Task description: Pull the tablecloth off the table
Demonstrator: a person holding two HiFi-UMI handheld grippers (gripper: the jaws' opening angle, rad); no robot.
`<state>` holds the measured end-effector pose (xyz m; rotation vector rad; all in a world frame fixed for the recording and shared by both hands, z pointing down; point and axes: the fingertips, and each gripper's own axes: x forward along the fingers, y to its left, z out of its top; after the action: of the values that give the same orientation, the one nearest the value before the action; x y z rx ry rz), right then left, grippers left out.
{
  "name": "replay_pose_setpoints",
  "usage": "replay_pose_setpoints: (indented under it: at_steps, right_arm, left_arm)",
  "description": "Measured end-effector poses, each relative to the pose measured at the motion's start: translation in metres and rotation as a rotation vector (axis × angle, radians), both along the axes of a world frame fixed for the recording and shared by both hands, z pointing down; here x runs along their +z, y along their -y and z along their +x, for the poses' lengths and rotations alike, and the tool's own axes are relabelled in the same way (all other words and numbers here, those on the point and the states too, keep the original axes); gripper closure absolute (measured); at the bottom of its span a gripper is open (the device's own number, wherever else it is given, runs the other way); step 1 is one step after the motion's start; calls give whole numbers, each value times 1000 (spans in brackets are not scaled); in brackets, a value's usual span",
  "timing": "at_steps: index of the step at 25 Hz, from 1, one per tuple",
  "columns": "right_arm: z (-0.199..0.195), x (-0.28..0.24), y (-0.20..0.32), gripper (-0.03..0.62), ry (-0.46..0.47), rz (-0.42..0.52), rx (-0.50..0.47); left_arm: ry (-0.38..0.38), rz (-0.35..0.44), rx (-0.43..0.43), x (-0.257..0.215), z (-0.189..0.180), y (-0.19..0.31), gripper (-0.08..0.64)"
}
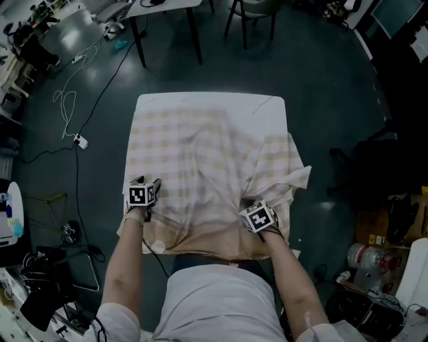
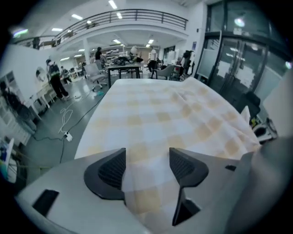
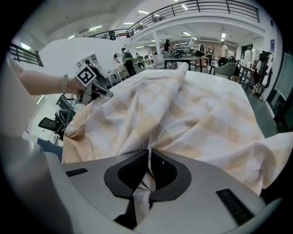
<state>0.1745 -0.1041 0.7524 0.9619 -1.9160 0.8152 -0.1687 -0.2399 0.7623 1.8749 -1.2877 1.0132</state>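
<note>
A beige-and-white checked tablecloth (image 1: 200,167) covers a square table whose bare white top (image 1: 210,100) shows along the far edge. The cloth is rumpled and bunched toward the near right, and a corner (image 1: 299,175) hangs off the right side. My right gripper (image 1: 254,207) is at the near right edge, shut on a pinched fold of the tablecloth (image 3: 183,109); the fold runs between the closed jaws of the right gripper (image 3: 149,171). My left gripper (image 1: 151,188) is over the near left edge. In the left gripper view the left gripper (image 2: 147,167) is open, with flat tablecloth (image 2: 160,114) lying below the gap.
A white cable and power strip (image 1: 80,141) lie on the dark floor at the left. Black table legs (image 1: 194,33) and a chair (image 1: 257,17) stand beyond the far edge. Bottles (image 1: 364,257) and bags crowd the right side. The person stands at the near edge.
</note>
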Motion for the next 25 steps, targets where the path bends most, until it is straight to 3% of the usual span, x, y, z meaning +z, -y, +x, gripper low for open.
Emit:
replay_pose_setpoints:
  at_steps: [2,7,11,12,20,25]
  right_arm:
    - [-10,1,-10,552,28,-12,-13]
    - [-23,4,-26,555,47,-7,-27]
    - [-27,4,-30,557,50,-17,-28]
    - [-29,4,-32,556,49,-19,-32]
    - [-40,6,-57,558,74,-71,-69]
    - [-36,8,-64,559,114,-67,-10]
  left_arm:
    - [-30,13,-25,1,3,-1,282]
    - [-22,18,-22,1,11,-12,303]
    - [-31,0,32,1,30,-35,517]
    - [-31,-3,42,1,35,-42,535]
    - [-104,-66,153,1,74,-108,541]
    - [-144,-74,90,4,80,-127,541]
